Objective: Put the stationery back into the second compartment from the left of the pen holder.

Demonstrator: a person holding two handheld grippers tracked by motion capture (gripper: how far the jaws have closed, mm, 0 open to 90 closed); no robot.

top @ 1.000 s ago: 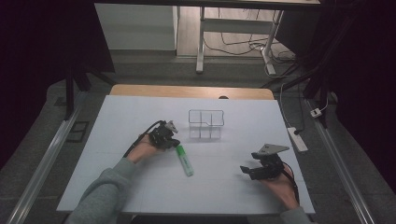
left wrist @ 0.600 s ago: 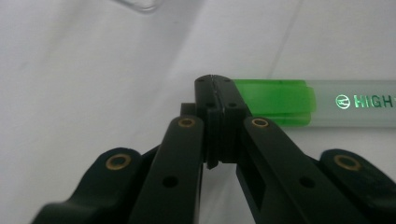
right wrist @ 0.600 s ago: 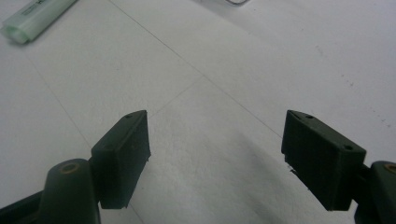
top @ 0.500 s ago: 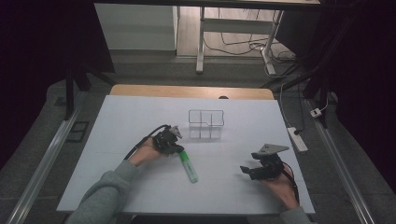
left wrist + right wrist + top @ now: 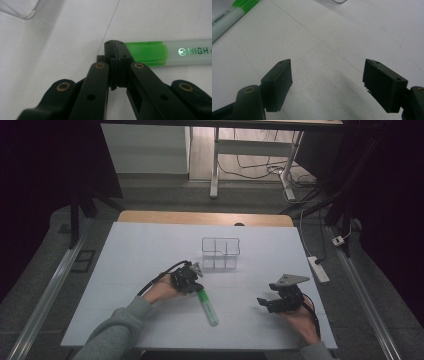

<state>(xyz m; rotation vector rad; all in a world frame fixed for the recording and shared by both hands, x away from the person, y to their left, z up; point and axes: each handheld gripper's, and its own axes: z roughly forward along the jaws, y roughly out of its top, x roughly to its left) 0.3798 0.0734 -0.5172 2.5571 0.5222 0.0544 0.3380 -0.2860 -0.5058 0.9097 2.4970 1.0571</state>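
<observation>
A green highlighter [image 5: 207, 307] lies flat on the white table sheet [image 5: 125, 255], green cap toward my left gripper. My left gripper [image 5: 192, 279] is shut with nothing between its jaws. In the left gripper view its closed tips [image 5: 113, 44] sit right against the cap end of the highlighter [image 5: 175, 51]. My right gripper [image 5: 265, 302] rests low at the table's right, open and holding nothing. Its view shows the two pads [image 5: 278, 82] wide apart over bare sheet, with the highlighter [image 5: 227, 20] at the upper left.
A clear divided organizer [image 5: 220, 252] stands behind the left gripper at mid-table; its corner [image 5: 20, 10] appears in the left gripper view. A white power strip [image 5: 318, 268] lies off the table's right edge. A desk frame and cables are beyond the far edge.
The left gripper has slid to the right and toward the near edge, still shut. The highlighter has shifted the same way ahead of it. The right gripper has stayed put.
</observation>
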